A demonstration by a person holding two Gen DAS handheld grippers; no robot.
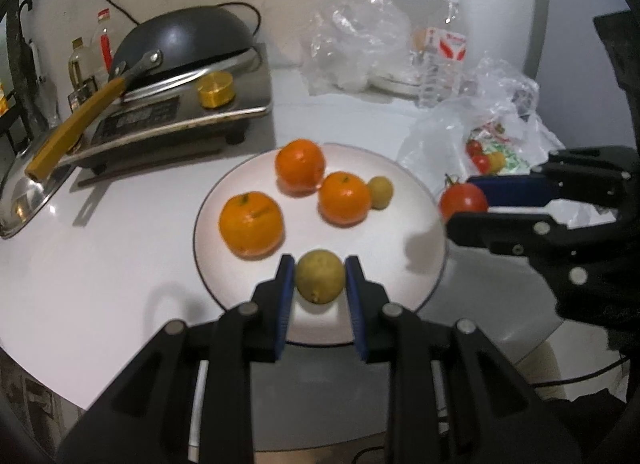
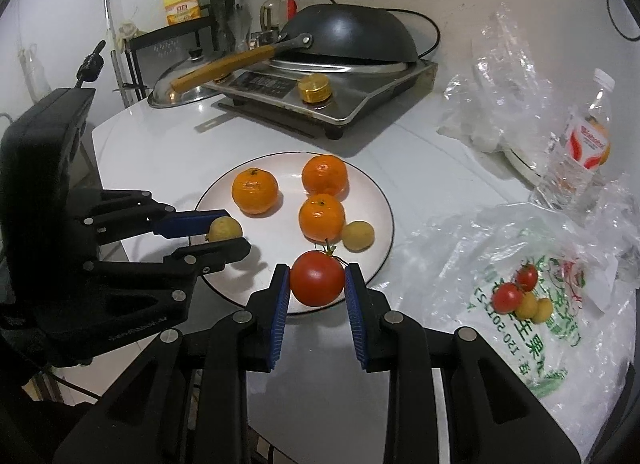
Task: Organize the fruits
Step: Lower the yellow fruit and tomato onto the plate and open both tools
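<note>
A white plate (image 1: pixel 224 204) (image 2: pixel 372 192) on the white table holds three oranges (image 1: pixel 251 223) (image 2: pixel 322 217) and a small yellow-green fruit (image 1: pixel 380 192) (image 2: pixel 357 236). My left gripper (image 1: pixel 320 278) (image 2: pixel 228 232) is shut on another yellow-green fruit (image 1: pixel 320 276) (image 2: pixel 226 229) just above the plate's near edge. My right gripper (image 2: pixel 317 284) (image 1: pixel 466 202) is shut on a red tomato (image 2: pixel 317 278) (image 1: pixel 463 200) at the plate's right rim.
A plastic bag (image 2: pixel 532 296) (image 1: pixel 492 152) with more tomatoes and yellow fruits lies right of the plate. A cooker with a black wok (image 1: pixel 180 40) (image 2: pixel 352 34) stands behind. A water bottle (image 1: pixel 440 56) (image 2: pixel 580 148) and crumpled plastic (image 1: pixel 352 40) are at the back right.
</note>
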